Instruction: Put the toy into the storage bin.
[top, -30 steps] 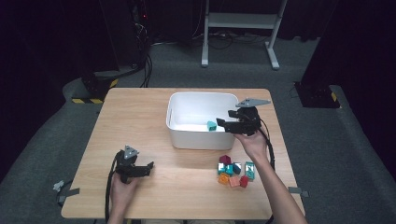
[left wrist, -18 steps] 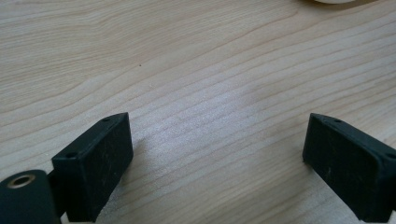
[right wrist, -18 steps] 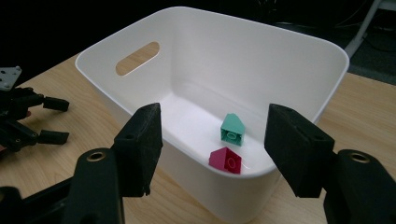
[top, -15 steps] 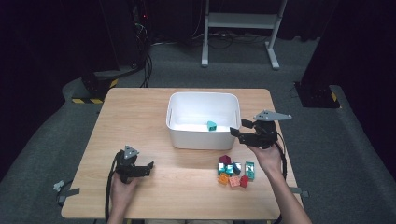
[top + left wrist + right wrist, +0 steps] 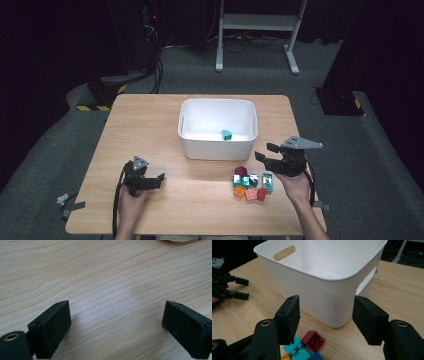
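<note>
High view: the right gripper (image 5: pixel 263 152) hangs just above and beside a small cluster of toy bricks (image 5: pixel 251 182), maroon, teal, orange and red, lying near the white bin (image 5: pixel 218 146); one teal brick (image 5: pixel 226 134) sits inside the bin. The left gripper (image 5: pixel 159 180) rests on the wooden table (image 5: pixel 150 120), well apart, above grey carpet. Left gripper view: jaws spread wide over bare wood grain. Right gripper view: jaws, just closing slightly, stand apart with nothing between them; the maroon brick (image 5: pixel 313 340) shows round studs.
</note>
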### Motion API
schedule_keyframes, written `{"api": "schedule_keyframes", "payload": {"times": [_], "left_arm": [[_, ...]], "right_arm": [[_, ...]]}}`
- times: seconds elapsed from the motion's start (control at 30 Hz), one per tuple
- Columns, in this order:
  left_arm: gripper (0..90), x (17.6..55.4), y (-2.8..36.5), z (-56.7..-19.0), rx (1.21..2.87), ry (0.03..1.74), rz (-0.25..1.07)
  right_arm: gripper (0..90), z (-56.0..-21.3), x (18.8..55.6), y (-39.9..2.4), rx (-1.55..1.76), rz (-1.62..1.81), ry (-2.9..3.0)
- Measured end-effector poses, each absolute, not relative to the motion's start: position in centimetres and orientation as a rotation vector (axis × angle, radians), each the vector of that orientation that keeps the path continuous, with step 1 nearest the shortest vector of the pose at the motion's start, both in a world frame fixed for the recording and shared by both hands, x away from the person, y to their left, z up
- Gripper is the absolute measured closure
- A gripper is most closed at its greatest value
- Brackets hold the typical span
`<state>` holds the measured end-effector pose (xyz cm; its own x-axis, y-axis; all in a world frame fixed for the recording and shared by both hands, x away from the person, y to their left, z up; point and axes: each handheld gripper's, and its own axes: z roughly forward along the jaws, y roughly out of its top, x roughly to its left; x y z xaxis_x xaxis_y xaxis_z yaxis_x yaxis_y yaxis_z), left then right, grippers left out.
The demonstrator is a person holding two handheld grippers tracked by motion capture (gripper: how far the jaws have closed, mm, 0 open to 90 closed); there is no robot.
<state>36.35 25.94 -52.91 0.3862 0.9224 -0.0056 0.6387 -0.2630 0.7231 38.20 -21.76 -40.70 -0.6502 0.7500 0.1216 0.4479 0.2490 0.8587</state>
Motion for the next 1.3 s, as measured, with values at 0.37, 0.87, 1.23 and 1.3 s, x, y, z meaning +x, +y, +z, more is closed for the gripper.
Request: {"api": "schedule_keyframes", "payload": {"times": [0.37, 0.87, 1.23, 1.3], "left_arm": [[8.9, 36.4, 25.9, -52.9, 2.002, 1.335, 0.565], [8.9, 36.3, 25.9, -52.9, 2.002, 1.335, 0.566], [8.9, 36.3, 25.9, -52.9, 2.002, 1.335, 0.566], [8.9, 36.3, 25.9, -52.9, 2.002, 1.336, 0.566]], "right_arm": [[39.9, -44.8, 36.7, -22.3, 1.170, 1.287, 2.274], [41.4, -48.1, 36.5, -22.2, 1.221, 1.220, 2.337], [42.4, -49.2, 36.7, -21.6, 1.225, 1.162, 2.372], [42.6, -49.3, 36.8, -21.5, 1.222, 1.152, 2.379]]}}
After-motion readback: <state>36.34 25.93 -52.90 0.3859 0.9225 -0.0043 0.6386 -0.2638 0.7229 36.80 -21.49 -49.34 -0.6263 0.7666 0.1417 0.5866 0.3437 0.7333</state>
